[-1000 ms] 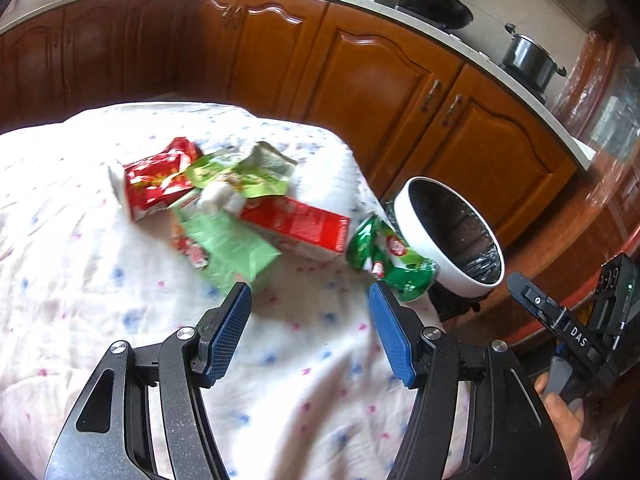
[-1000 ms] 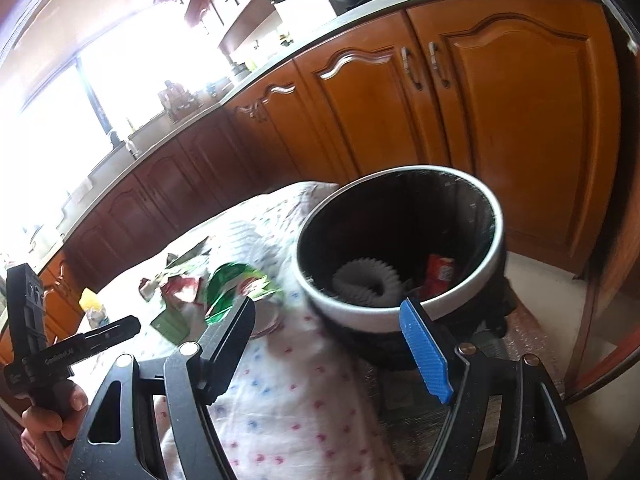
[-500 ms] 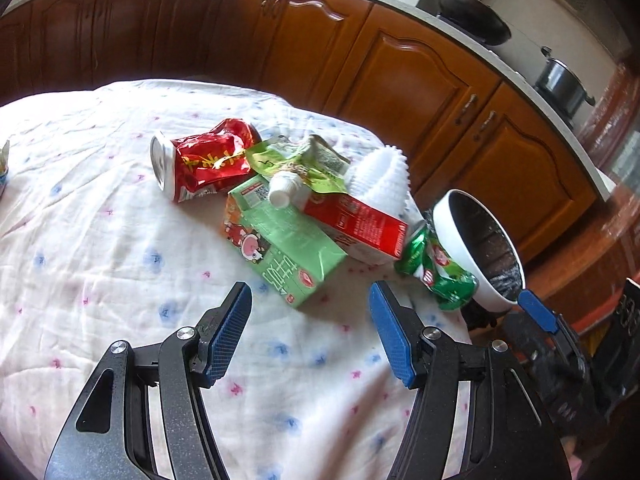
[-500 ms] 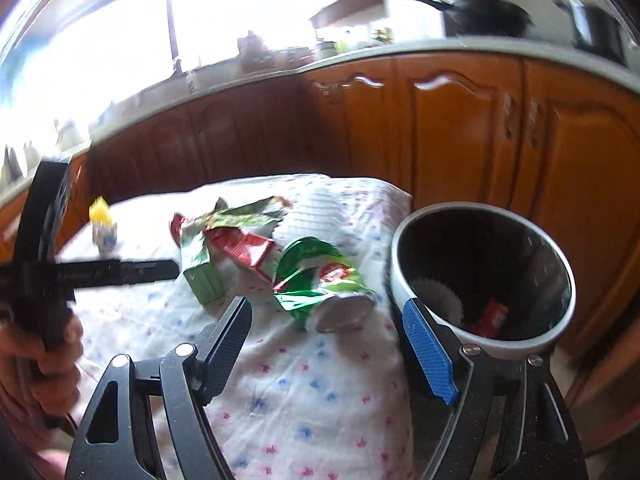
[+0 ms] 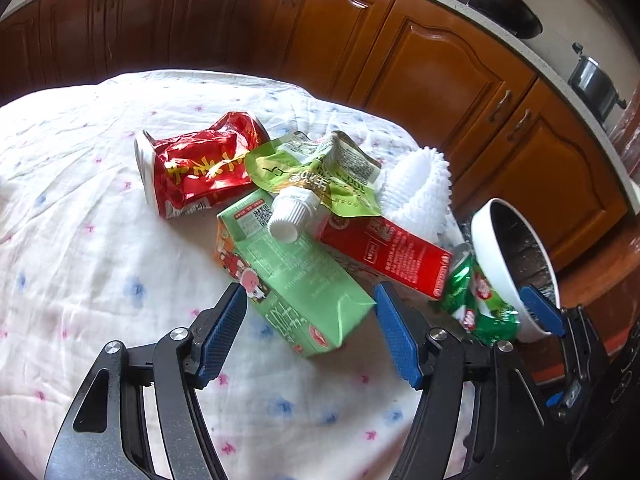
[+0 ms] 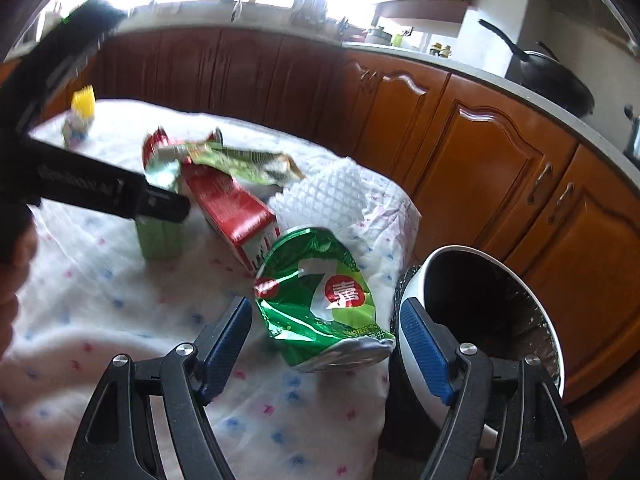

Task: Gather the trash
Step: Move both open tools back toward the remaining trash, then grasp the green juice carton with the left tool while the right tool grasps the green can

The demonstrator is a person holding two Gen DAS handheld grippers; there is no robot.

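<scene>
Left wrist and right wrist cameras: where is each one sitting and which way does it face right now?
Left wrist: on the left hand-held gripper, looking down at the green carton between its open fingers; the right hand-held gripper shows at the lower right.
Right wrist: on the right hand-held gripper, facing the crushed green can beside the white bin; a hand shows at the left.
Shared: carton, can, bin, red carton, cabinets.
</scene>
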